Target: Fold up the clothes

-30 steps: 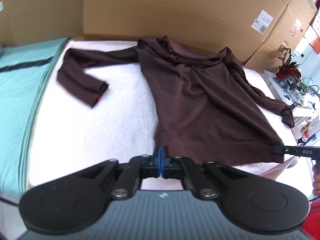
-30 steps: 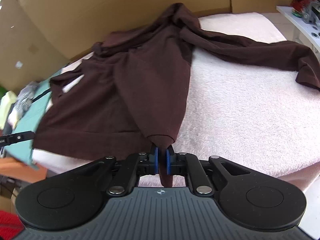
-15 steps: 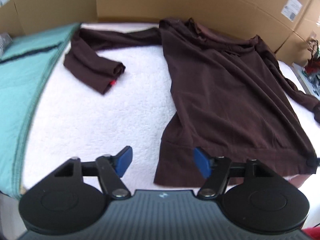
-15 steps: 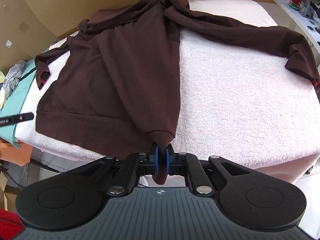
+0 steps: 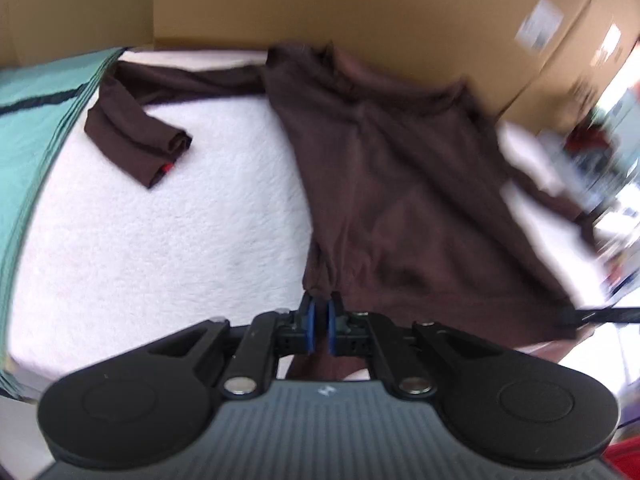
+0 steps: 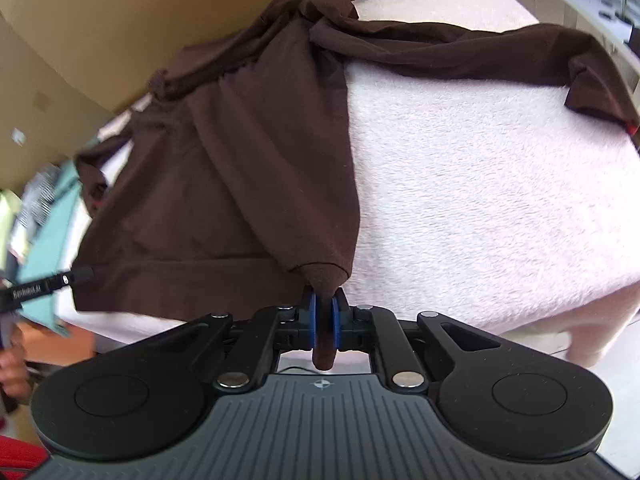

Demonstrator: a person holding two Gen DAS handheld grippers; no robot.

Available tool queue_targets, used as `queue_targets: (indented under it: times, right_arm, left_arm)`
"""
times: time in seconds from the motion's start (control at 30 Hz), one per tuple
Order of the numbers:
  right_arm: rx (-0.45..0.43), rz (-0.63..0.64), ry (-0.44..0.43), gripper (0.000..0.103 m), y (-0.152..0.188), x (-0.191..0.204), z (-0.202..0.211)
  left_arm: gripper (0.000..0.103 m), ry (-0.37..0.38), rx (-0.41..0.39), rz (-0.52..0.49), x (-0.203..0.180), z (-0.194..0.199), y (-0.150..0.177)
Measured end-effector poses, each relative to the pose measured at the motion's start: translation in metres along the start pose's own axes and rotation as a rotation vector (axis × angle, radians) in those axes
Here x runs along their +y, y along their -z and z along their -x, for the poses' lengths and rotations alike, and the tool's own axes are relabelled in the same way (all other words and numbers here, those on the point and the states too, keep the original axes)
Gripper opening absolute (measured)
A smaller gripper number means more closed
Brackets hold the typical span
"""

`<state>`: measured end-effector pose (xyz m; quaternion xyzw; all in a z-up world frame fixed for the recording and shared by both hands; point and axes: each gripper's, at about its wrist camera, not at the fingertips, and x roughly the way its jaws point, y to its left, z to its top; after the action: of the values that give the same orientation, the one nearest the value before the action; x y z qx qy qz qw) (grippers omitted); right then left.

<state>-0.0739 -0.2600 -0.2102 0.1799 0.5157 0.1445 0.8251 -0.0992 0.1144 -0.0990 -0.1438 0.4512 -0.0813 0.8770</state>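
1. Jaws of left gripper (image 5: 320, 314) just closed, now pinching the near left hem corner of the brown shirt (image 5: 404, 184).
2. Jaws of right gripper (image 6: 325, 322) clamped on the shirt's near right hem corner, bunched cloth poking out behind the pads.
3. Spread across the white fleece cover (image 6: 480, 184), collar toward the cardboard boxes (image 5: 360, 4), sleeves flung out to both sides.
4. Bordered on the left by a teal cloth (image 5: 28, 128).
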Motion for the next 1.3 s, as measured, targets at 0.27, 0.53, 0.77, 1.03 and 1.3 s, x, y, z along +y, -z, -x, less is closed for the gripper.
queue_targets:
  times: [0.27,0.53,0.77,1.03,1.3]
  right_arm:
    - [-0.022,-0.038,-0.188,0.008,-0.009,-0.004,0.036]
    - [0.023,0.024,-0.016,0.008,-0.003,-0.007,0.007]
    - [0.023,0.076,0.070,0.020,0.006,-0.004,-0.010]
    - [-0.012,0.141,0.136,0.037,0.005,0.013,-0.023]
    - [-0.066,0.117,0.187,0.047,-0.002,0.021,-0.036]
  left_arm:
    - [0.000,-0.025,-0.082,0.077,0.006,0.066,0.015]
    - [0.010,-0.167,0.025,-0.038,0.020,0.011,0.029]
    - [0.052,-0.197,0.033,-0.110,0.028,-0.046,0.009]
    - [0.085,-0.159,0.086,-0.194,0.002,-0.079,0.006]
    - [0.102,-0.163,0.143,-0.254,-0.005,-0.091,0.004]
